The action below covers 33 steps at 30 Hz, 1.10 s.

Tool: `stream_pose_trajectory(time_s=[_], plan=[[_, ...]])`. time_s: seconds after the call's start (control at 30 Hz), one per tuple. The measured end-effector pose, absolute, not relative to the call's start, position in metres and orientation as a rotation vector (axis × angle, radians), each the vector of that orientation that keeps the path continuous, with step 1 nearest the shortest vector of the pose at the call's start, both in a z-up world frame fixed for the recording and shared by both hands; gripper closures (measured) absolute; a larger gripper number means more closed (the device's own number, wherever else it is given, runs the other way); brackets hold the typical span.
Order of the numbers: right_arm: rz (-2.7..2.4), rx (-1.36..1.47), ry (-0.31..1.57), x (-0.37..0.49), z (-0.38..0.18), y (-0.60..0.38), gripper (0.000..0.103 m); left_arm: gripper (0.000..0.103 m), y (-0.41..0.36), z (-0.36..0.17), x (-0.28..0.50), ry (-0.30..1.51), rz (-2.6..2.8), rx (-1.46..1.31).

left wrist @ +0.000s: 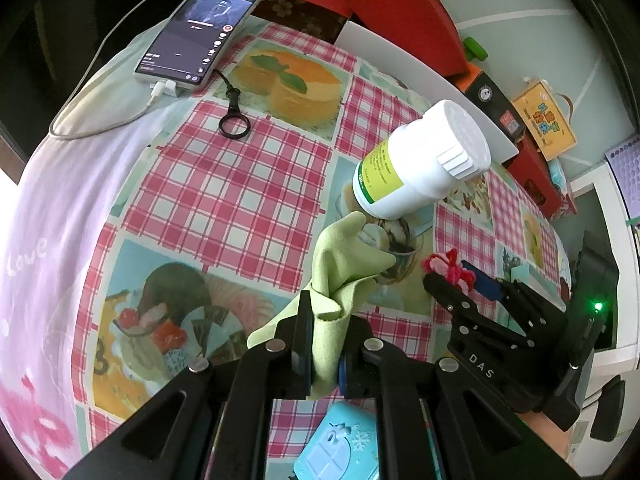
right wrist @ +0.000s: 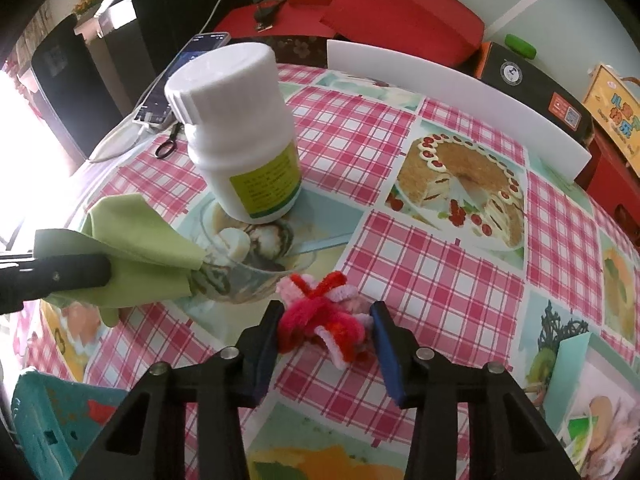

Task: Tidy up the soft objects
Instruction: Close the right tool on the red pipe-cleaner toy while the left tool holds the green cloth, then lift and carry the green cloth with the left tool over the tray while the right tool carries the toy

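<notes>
My left gripper [left wrist: 325, 344] is shut on a light green cloth [left wrist: 340, 276] and holds it just above the tablecloth; the cloth also shows in the right wrist view [right wrist: 136, 256]. My right gripper [right wrist: 325, 330] is open, with its jaws on either side of a red and pink pipe-cleaner bundle [right wrist: 324, 316] that lies on the tablecloth. The bundle also shows in the left wrist view [left wrist: 448, 266], at the tip of the right gripper [left wrist: 464, 284].
A white pill bottle [right wrist: 236, 136] stands behind the cloth and bundle. A phone [left wrist: 200, 28] on a cable and a black ring strap [left wrist: 234, 120] lie far left. A white board [right wrist: 460, 92], red bags and boxes line the back. A teal box [left wrist: 340, 448] sits near.
</notes>
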State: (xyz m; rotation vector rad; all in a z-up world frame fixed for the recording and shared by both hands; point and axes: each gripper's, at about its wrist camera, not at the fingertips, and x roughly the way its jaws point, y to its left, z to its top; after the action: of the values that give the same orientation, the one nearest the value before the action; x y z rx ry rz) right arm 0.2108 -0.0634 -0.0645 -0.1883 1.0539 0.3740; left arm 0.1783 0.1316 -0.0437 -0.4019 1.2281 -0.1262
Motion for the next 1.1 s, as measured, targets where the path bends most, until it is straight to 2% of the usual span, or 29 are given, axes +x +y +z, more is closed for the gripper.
stream_pose_trajectory(time_s=[0.57, 1.1], plan=[[0.370, -0.099, 1.000, 0.186, -0.039, -0.093, 0.059, 0.094, 0.127, -0.033, 0.168, 1.181, -0.121, -0.437], [0.323, -0.018, 0.878, 0.151, 0.012, -0.137, 0.059, 0.094, 0.090, 0.058, 0.141, 0.966, -0.212, -0.381]])
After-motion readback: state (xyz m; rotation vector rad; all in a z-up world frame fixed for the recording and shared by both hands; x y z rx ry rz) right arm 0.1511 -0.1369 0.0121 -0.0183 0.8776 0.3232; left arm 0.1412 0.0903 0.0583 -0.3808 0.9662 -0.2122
